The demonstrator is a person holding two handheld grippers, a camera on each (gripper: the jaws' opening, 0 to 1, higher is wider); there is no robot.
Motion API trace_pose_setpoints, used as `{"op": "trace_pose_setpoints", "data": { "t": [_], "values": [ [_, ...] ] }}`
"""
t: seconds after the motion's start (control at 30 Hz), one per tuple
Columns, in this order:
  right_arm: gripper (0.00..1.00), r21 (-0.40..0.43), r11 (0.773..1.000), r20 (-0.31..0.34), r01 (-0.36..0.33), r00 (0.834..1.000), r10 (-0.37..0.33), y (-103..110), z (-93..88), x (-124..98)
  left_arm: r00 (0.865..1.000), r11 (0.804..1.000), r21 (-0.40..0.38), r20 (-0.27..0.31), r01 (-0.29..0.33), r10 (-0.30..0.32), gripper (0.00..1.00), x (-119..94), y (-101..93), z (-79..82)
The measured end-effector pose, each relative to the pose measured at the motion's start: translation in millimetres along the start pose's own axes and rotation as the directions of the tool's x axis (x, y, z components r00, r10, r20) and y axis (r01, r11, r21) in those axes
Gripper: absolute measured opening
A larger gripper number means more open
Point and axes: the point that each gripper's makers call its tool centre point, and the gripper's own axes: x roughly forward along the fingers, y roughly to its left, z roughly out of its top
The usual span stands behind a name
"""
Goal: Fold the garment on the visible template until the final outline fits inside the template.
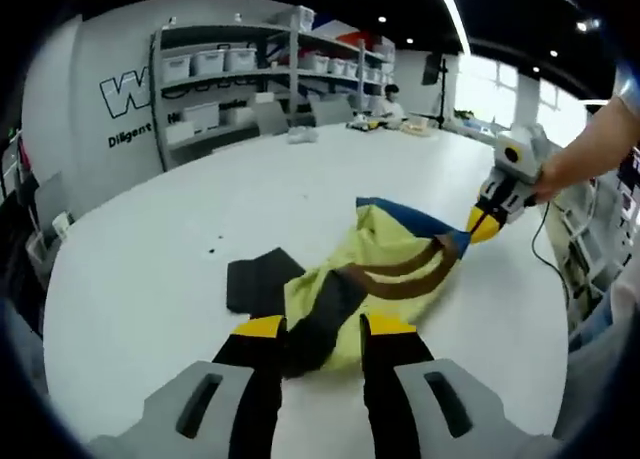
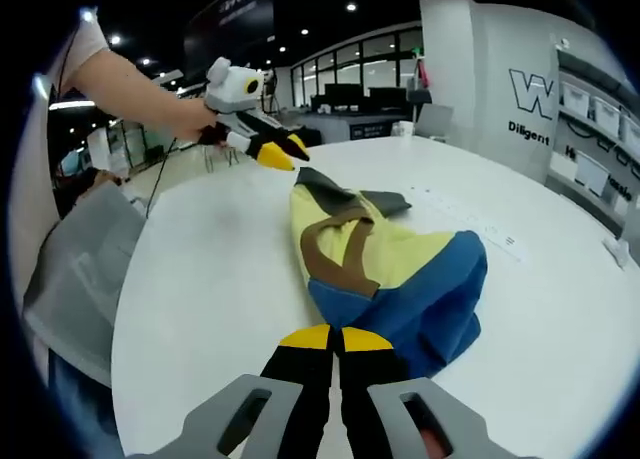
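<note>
i hold the garment stretched on the white desk, long axis running between grippers: left gripper pinches the dark end, right gripper clamps the blue end.

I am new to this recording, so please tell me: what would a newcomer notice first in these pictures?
The eye goes first to the bright garment, yellow and blue with brown bands, lying crumpled on the round white table. Next come the two yellow-tipped claws pinching it from opposite ends: the left claw is shut on its dark grey end, and the right claw is shut on its blue end. A dark flat piece lies on the table partly under the garment.
</note>
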Motion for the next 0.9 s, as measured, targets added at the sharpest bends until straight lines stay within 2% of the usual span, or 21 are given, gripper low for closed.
{"op": "trace_pose_setpoints", "data": {
  "t": [0.07,0.17,0.23,0.3,0.37,0.47,0.5,0.7,0.9],
  "values": [
    [0.0,0.0,1.0,-0.001,-0.001,1.0,0.001,0,-0.3,0,0.997,0.999,0.014,-0.058,0.047,-0.046,0.29,10,-4.1,-3.9],
    [0.0,-0.023,1.0,-0.008,-0.008,1.0,0.008,1,-1.3,1,0.992,0.995,0.043,-0.098,0.088,-0.083,0.28,23,-8.5,-4.5],
    [0.0,-0.032,0.999,-0.012,-0.014,1.0,0.014,4,-1.7,1,0.982,0.99,0.009,-0.13,0.141,-0.138,0.28,31,-15.5,-8.0],
    [0.0,-0.042,0.999,-0.018,-0.021,1.0,0.02,5,-4.5,1,0.974,0.988,-0.003,-0.17,0.153,-0.151,0.26,37,-15.5,-13.6],
    [0.0,-0.05,0.998,-0.026,-0.023,0.999,0.022,6,-6.7,0,0.973,0.987,-0.009,-0.17,0.157,-0.157,0.25,41,-15.1,-13.0],
    [0.0,-0.054,0.998,-0.036,-0.024,0.999,0.022,7,-10.3,-1,0.968,0.988,-0.007,-0.2,0.154,-0.152,0.15,42,-15.0,-16.9],
    [0.0,-0.053,0.998,-0.036,-0.023,0.999,0.021,7,-10.8,-1,0.968,0.988,-0.001,-0.204,0.153,-0.15,0.1,41,-13.8,-18.0],
    [0.0,-0.012,1.0,-0.023,-0.004,1.0,0.004,3,-12.5,-4,0.964,0.986,-0.02,-0.207,0.165,-0.166,0.05,26,-19.1,-21.3],
    [0.0,0.083,0.996,0.022,0.025,0.999,-0.027,-4,-5.9,-10,0.972,0.984,-0.038,-0.155,0.172,-0.176,0.04,-1,-31.1,-21.0]
  ]
}}
